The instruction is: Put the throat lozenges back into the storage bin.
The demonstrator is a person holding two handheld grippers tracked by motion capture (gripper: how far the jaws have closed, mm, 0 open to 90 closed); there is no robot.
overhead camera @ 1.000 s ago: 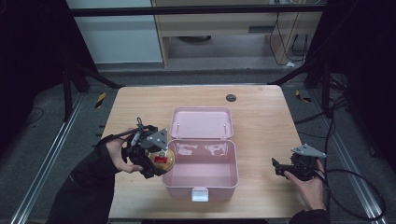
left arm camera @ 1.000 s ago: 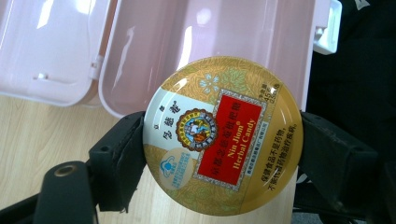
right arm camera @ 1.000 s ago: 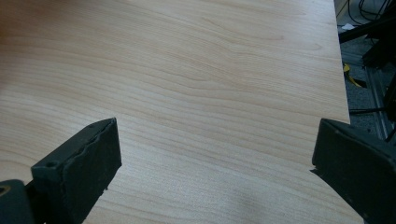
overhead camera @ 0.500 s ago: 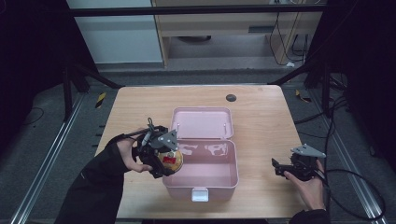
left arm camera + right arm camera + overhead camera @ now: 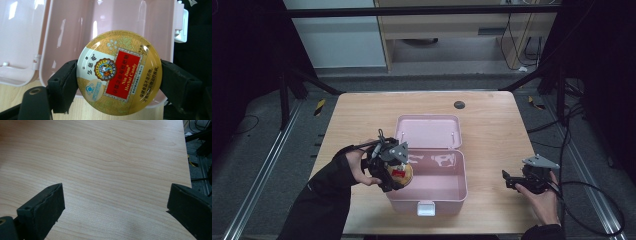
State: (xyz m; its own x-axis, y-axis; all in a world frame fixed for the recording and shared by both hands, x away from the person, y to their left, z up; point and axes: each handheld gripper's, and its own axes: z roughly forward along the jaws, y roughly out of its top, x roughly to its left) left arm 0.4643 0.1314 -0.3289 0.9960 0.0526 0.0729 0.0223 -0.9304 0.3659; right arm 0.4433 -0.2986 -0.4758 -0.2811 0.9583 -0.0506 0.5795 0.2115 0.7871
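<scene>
Clamped in my left gripper [image 5: 117, 82] is a round candy tin [image 5: 119, 72], one jaw on each side of its rim, held over the left edge of the open pink box [image 5: 447, 187] on the wooden table [image 5: 492, 120]. My right gripper [image 5: 512, 181] hovers low over bare tabletop right of the box, jaws spread wide around nothing.

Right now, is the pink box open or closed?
Open. The pink box has its lid flipped back flat on the table, and the left gripper view shows its bare pink inside behind the candy tin.
</scene>
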